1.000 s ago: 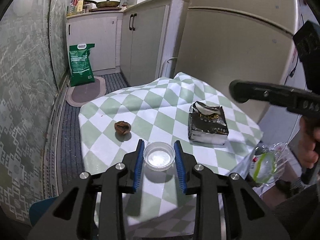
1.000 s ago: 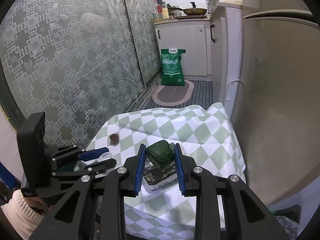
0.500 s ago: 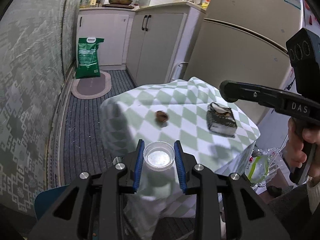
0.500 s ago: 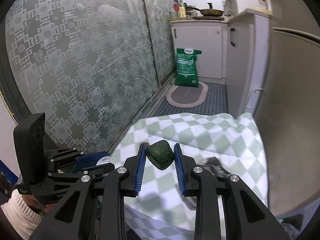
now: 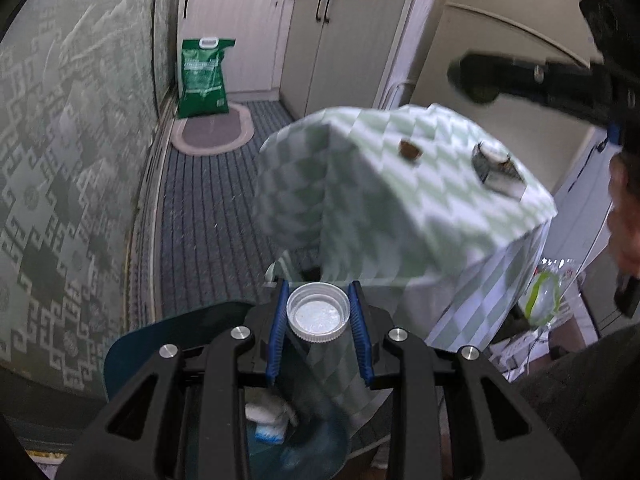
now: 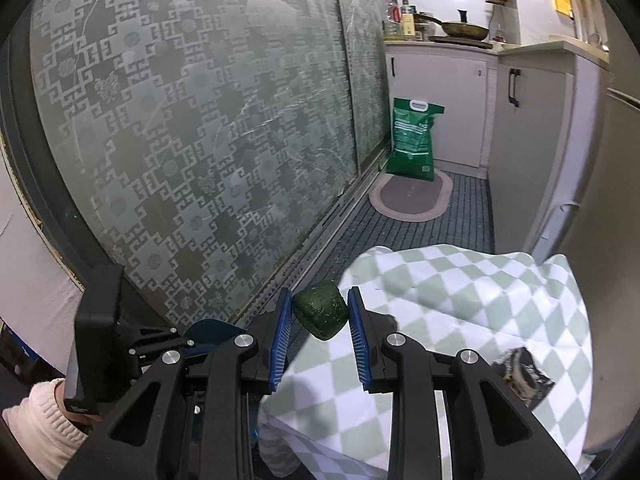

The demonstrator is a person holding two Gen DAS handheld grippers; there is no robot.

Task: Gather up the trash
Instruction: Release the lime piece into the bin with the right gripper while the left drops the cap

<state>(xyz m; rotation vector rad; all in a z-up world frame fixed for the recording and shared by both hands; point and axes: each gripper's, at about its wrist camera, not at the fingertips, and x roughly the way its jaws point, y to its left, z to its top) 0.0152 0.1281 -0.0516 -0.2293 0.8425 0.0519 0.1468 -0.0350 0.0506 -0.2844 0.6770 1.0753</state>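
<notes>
My left gripper [image 5: 319,318] is shut on a clear plastic lid [image 5: 319,316] and holds it off the table's near corner, above a dark blue bin [image 5: 224,400] on the floor with white and blue trash inside. My right gripper [image 6: 320,316] is shut on a crumpled green wrapper [image 6: 320,314] beyond the table's left edge. On the green-checked tablecloth [image 5: 380,200] lie a small brown scrap [image 5: 411,149] and a black foil packet [image 5: 496,166], the packet also in the right wrist view [image 6: 520,376].
A frosted patterned sliding door [image 6: 200,140] runs along the left. A green sack [image 5: 204,76] and an oval mat [image 5: 214,136] lie by the white cabinets [image 5: 340,40]. A clear plastic bag [image 5: 542,298] hangs at the table's right side.
Both grippers have drawn back and left off the table with their items. The left one has come over the blue bin; the table looks farther and lower right.
</notes>
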